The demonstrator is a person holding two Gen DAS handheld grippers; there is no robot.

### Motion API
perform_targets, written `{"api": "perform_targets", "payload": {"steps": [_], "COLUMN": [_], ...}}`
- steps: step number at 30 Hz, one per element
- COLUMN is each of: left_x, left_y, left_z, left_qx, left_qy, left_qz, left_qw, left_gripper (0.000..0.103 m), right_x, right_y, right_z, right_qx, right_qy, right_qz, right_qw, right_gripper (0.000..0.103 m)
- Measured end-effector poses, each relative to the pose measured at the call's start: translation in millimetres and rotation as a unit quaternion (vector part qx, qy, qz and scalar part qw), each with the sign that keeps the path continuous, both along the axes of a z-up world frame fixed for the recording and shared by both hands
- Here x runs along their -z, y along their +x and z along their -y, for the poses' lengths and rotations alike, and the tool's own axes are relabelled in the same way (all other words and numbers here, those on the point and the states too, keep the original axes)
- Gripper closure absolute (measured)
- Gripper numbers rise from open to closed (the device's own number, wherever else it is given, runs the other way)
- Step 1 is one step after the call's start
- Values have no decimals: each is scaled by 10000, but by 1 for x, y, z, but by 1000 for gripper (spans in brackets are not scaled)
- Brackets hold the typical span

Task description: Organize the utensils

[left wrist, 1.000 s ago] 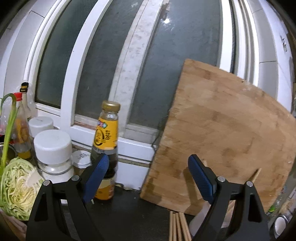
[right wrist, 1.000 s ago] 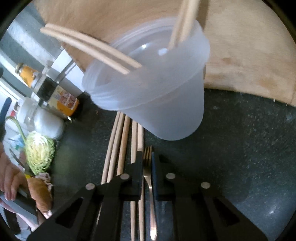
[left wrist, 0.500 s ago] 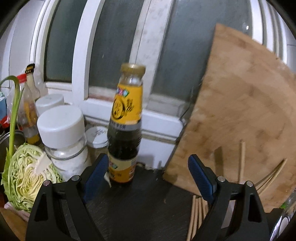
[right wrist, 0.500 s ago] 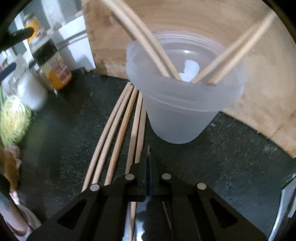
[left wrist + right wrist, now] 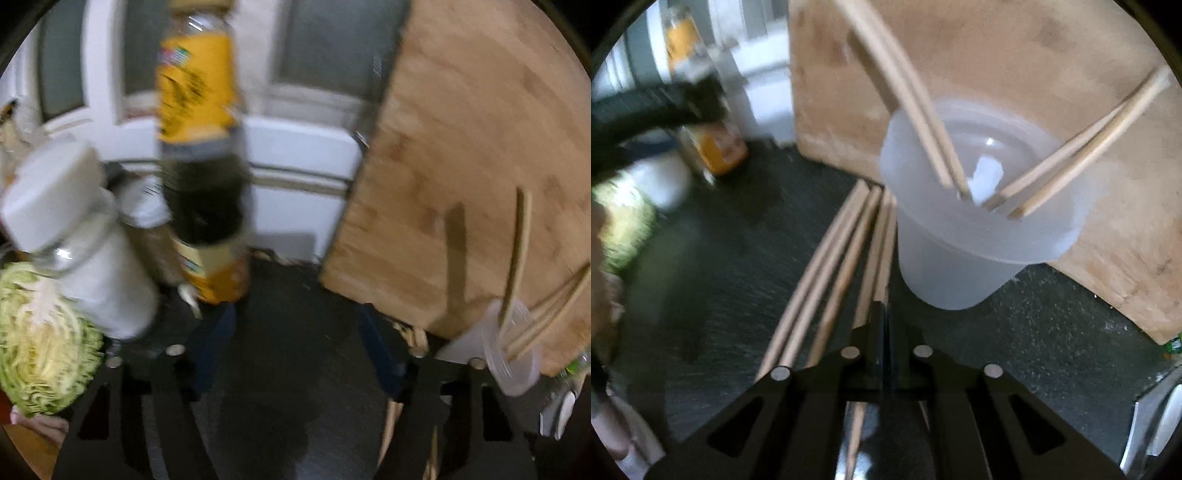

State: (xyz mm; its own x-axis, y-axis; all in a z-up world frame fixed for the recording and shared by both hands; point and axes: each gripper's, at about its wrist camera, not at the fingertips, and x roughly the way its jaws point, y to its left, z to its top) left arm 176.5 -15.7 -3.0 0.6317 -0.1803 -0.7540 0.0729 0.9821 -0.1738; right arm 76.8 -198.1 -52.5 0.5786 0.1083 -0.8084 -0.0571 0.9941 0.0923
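Observation:
A translucent plastic cup stands on the dark counter and holds several wooden chopsticks. Several more chopsticks lie loose on the counter left of the cup. My right gripper is shut just in front of the cup; a thin edge shows between its fingers, and a metal fork handle shows under it. My left gripper is open and empty, low over the counter. The cup sits to its right in the left wrist view.
A wooden cutting board leans on the window behind the cup. A sauce bottle, a white-lidded jar and a cut cabbage stand at the left. The left gripper arm crosses the right wrist view's upper left.
My right gripper has shut on the fork and lifted toward the cup. My left gripper has dropped and moved forward toward the sauce bottle, staying open.

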Motion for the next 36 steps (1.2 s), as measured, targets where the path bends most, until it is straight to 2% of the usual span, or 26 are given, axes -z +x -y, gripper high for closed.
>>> {"api": "perform_targets", "payload": {"steps": [4, 6, 10, 12, 14, 18, 20, 23, 27, 33, 36], "left_x": [15, 24, 46, 52, 55, 57, 57, 57, 64, 74, 78], "left_y": [4, 6, 4, 2, 2, 2, 0, -6, -9, -15, -14], "left_z": [21, 36, 75, 85, 88, 89, 91, 101, 121, 134, 134], "left_qx": [597, 823, 1284, 1304, 1293, 1454, 1529, 1619, 1639, 1628, 1561], "left_qy": [-271, -279, 222, 510, 633, 390, 402, 536, 774, 948, 863], "left_qz": [-348, -505, -713, -653, -590, -643, -604, -564, -537, -618, -605], "left_qw": [9972, 9949, 9889, 9880, 9878, 9865, 9856, 9837, 9820, 9801, 9821], "left_gripper": [61, 70, 84, 85, 85, 88, 88, 88, 89, 89, 89], "right_x": [-34, -56, -89, -105, -116, -128, -133, -125, -112, -115, -112], "right_y": [-21, -35, -49, -55, -56, -56, -48, -38, -30, -36, -34], "right_z": [9, 19, 44, 56, 67, 81, 84, 90, 101, 105, 105], "right_qx": [-135, -205, -332, -328, -297, -268, -186, -3, 16, -114, -205], "right_qy": [613, 935, 1692, 1857, 2090, 2372, 2251, 2109, 2299, 2445, 2485], "right_qz": [702, 1290, 2146, 2640, 3036, 3509, 3629, 3632, 3503, 3641, 3619], "right_qw": [9956, 9870, 9614, 9459, 9291, 9055, 9040, 9075, 9080, 8986, 8983], "right_gripper": [101, 101, 101, 101, 101, 101, 101, 101, 101, 101, 101]}}
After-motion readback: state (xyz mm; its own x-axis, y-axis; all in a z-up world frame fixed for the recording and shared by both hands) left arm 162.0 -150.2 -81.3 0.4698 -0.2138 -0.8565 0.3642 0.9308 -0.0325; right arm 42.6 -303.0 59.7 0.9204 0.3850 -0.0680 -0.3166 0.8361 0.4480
